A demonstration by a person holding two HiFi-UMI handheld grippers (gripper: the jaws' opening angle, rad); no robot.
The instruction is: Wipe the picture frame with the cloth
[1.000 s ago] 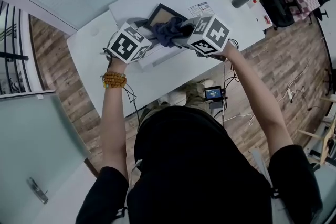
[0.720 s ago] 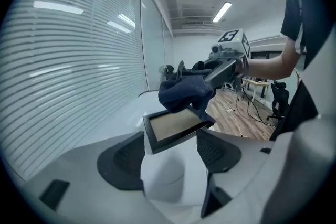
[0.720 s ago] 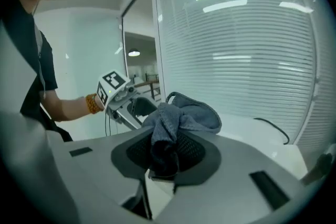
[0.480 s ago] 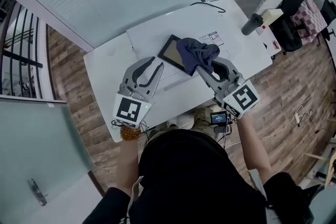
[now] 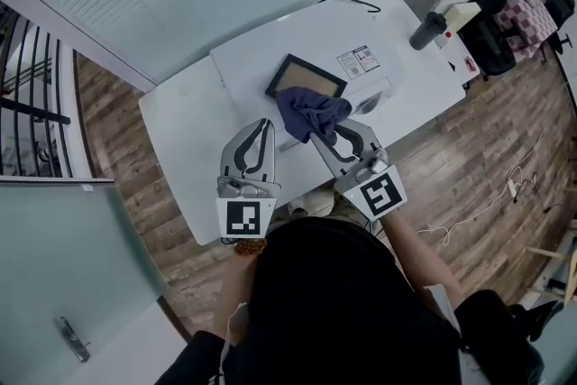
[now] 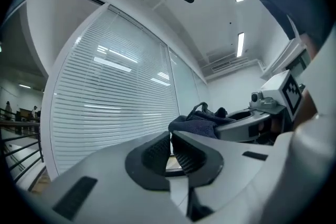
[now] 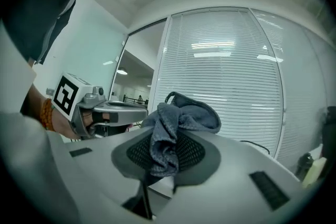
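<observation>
Pointing level; right gripper (image 5: pixel 330 133) clamps cloth (image 5: pixel 305 111)

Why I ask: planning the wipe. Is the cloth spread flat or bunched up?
Bunched up. The cloth is a crumpled wad pinched between the right gripper's jaws, not spread over the picture frame.

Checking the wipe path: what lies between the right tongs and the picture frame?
The dark cloth, clamped in the right tongs, sits between them and the picture frame; the head view shows this.
</observation>
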